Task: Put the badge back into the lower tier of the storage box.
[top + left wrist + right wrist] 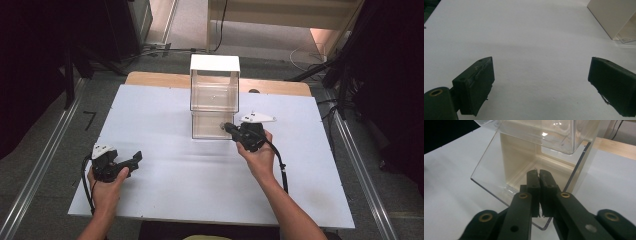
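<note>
The clear acrylic two-tier box with a white top (215, 95) stands mid-bench toward the far edge. The right claw (539, 176), jaws pressed together, pokes into its lower compartment. The left claw (541, 82) gapes wide near the bench's (165, 165) near-left corner.

No legible text, labels, brands or numbers on any surface. Small sticker-like patch on base of clear plastic box unit (625, 39) in left gripper view: too blurred to read. Black angular tape mark on grey floor (90, 119), left of table: not clearly a character.
</note>
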The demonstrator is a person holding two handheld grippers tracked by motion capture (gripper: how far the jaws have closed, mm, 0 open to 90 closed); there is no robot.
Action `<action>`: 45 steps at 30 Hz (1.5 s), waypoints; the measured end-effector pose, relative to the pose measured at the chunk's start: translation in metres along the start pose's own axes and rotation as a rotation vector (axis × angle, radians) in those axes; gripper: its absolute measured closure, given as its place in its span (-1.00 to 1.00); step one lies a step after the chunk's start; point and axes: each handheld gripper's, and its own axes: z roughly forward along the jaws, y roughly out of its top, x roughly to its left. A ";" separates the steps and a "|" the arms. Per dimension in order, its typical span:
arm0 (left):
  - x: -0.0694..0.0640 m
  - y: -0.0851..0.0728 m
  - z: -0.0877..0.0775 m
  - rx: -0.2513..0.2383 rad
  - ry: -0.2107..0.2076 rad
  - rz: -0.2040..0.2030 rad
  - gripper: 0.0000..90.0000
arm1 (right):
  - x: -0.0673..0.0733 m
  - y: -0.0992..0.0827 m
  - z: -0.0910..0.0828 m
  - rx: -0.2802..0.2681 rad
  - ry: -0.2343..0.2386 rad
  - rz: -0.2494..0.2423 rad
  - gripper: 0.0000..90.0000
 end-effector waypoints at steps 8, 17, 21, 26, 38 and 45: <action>0.000 0.000 0.000 0.000 0.000 0.000 -0.85 | 0.002 0.000 0.001 0.010 0.000 -0.001 0.33; 0.000 0.000 0.000 0.000 0.000 0.001 -0.85 | 0.006 0.000 -0.001 0.021 0.014 -0.009 0.05; 0.000 0.000 0.000 -0.002 -0.001 0.001 -0.85 | 0.006 0.000 -0.002 0.021 0.018 -0.008 -0.08; 0.000 0.000 0.000 0.000 0.001 0.002 -0.85 | 0.009 0.000 -0.005 0.024 0.024 -0.012 -0.19; -0.001 0.000 0.000 -0.001 -0.001 0.002 -0.85 | 0.011 -0.002 -0.011 0.027 0.029 -0.012 -0.34; -0.001 0.000 0.000 0.000 0.000 0.003 -0.85 | 0.009 -0.007 -0.013 0.030 0.018 -0.006 -0.40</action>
